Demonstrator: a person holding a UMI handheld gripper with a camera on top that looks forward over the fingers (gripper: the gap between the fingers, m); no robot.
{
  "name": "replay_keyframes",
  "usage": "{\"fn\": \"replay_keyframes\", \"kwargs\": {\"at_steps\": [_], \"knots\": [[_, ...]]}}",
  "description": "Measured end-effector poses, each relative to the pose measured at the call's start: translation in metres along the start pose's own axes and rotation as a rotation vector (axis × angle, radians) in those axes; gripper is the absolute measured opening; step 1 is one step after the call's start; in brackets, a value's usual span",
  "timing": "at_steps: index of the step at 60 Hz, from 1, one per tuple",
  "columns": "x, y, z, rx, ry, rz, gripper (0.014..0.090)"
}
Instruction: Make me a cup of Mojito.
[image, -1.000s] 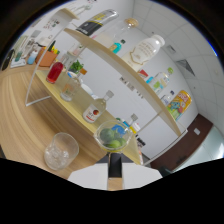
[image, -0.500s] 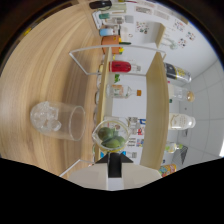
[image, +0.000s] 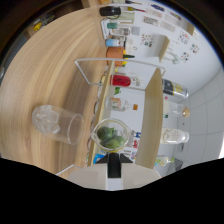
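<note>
We've got a small glass jar (image: 112, 136) of lime pieces (image: 110, 138) sitting right at the tip of the fingers (image: 114, 159), and the whole view is rolled sideways. Our guess is it's tipped toward the clear cup (image: 59, 123) with ice (image: 46, 118) on the wooden counter (image: 55, 65) just beside it, for pouring. Can't tell if the fingers actually pinch the jar. The shelf (image: 150, 110) of bottles stands beyond.
</note>
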Motion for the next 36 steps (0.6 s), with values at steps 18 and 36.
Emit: {"fn": "replay_keyframes", "kwargs": {"at_steps": [18, 36], "knots": [[0.089, 0.061, -0.034, -0.148, 0.174, 0.77, 0.0157], [-0.027, 0.139, -0.058, -0.383, 0.024, 1.439, 0.0157]]}}
